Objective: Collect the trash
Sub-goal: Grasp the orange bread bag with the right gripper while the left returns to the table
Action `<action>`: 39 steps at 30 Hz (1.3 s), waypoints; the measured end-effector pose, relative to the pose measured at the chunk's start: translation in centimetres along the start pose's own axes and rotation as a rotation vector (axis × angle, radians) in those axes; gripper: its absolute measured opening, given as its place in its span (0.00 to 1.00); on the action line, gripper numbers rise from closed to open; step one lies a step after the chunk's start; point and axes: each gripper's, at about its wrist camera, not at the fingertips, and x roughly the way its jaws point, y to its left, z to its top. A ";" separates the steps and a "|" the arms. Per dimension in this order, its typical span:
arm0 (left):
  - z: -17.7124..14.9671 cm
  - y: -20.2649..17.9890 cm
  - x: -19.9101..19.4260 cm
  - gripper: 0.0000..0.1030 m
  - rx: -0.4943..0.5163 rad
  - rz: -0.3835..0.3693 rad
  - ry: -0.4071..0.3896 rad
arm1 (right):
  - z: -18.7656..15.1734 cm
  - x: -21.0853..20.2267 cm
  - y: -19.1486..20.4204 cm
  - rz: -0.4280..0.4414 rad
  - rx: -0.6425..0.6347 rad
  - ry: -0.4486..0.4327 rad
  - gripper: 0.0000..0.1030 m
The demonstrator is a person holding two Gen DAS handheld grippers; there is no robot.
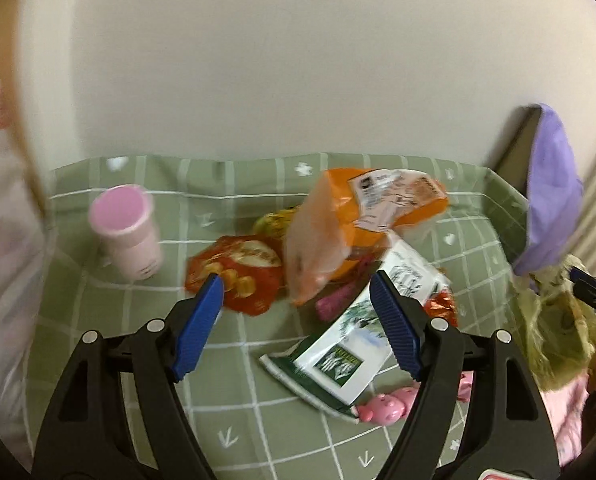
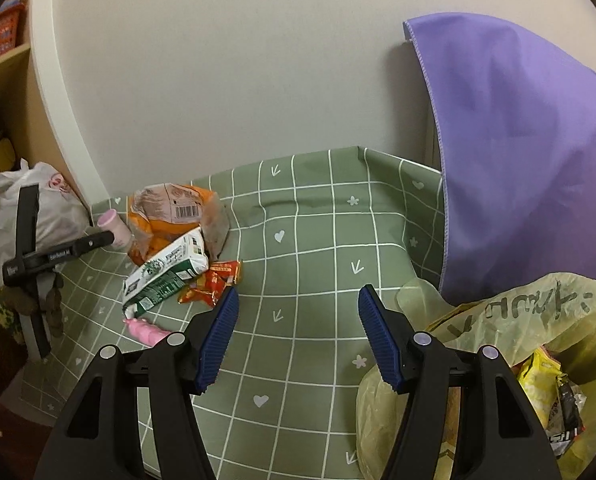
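The left gripper (image 1: pixel 298 292) hangs with its jaws wide and nothing between the pads, aimed down at a heap of litter near the back edge of the green checked tablecloth (image 2: pixel 317 240): an orange bread bag (image 1: pixel 337 224) slumped over a green-and-white carton (image 1: pixel 353 332), a red snack wrapper (image 1: pixel 238 276) to the left of them, and a pink cup (image 1: pixel 124 228) standing apart toward the back left corner. The right gripper (image 2: pixel 294 304) is likewise spread and empty, over bare cloth, with the yellowish trash bag (image 2: pixel 517 320) (already holding some wrappers) slumped at the right edge of the table just beside it. The worry here is the pile itself: the pieces overlap, so jaws closing on the carton could catch the bread bag's loose film as well, or nudge the small red sweets wrappers (image 2: pixel 214 284) away. The soft bag mouth may also sag shut, so a dropped piece could land outside it. A purple cloth (image 2: pixel 537 152) hangs right behind that bag and could get snagged.
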 end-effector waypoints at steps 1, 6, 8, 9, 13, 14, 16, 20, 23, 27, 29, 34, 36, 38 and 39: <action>0.3 -0.1 0.2 0.70 0.017 -0.012 -0.001 | -0.1 0.1 0.1 -0.004 -0.004 0.002 0.57; 1.6 -1.3 1.5 0.70 0.061 -0.045 0.003 | -0.4 1.2 0.7 -0.040 -0.022 0.032 0.57; 1.7 -1.3 1.7 0.70 0.055 -0.020 -0.001 | -0.3 1.7 1.1 -0.043 -0.025 0.039 0.57; 1.6 -0.9 1.8 0.70 0.046 0.002 -0.004 | -0.2 2.1 1.5 -0.030 -0.032 0.038 0.57; 0.6 1.6 2.5 0.70 -0.021 0.054 0.010 | 0.3 4.0 2.9 0.055 -0.073 0.046 0.57; 0.5 2.2 2.7 0.70 -0.034 0.058 0.013 | 0.7 4.9 3.3 0.067 -0.090 0.058 0.57; 0.5 3.5 3.4 0.70 -0.055 0.052 0.031 | 1.6 6.4 4.4 0.081 -0.112 0.081 0.57; 1.0 4.1 5.3 0.70 -0.016 0.061 0.078 | 3.0 7.8 5.9 0.112 -0.121 0.077 0.57; 1.4 4.1 7.3 0.70 0.024 0.085 0.142 | 3.4 8.4 6.7 0.122 -0.143 0.091 0.57; 1.0 3.9 8.8 0.68 0.056 0.080 0.188 | 2.6 8.9 7.1 0.127 -0.158 0.125 0.57; 0.6 3.6 8.8 0.64 0.055 0.080 0.190 | 2.3 9.2 6.9 0.131 -0.161 0.146 0.57; -1.4 2.8 6.7 0.49 0.006 0.047 0.186 | 1.2 10.4 6.2 0.148 -0.138 0.175 0.57; -2.4 2.5 5.8 0.48 -0.012 0.040 0.185 | 1.3 10.9 6.1 0.170 -0.113 0.170 0.57; -3.5 2.3 4.6 0.48 -0.036 0.025 0.183 | 1.7 11.1 6.2 0.190 -0.105 0.147 0.57; -4.0 2.2 3.8 0.48 -0.056 0.011 0.186 | 2.0 11.1 6.4 0.198 -0.106 0.130 0.57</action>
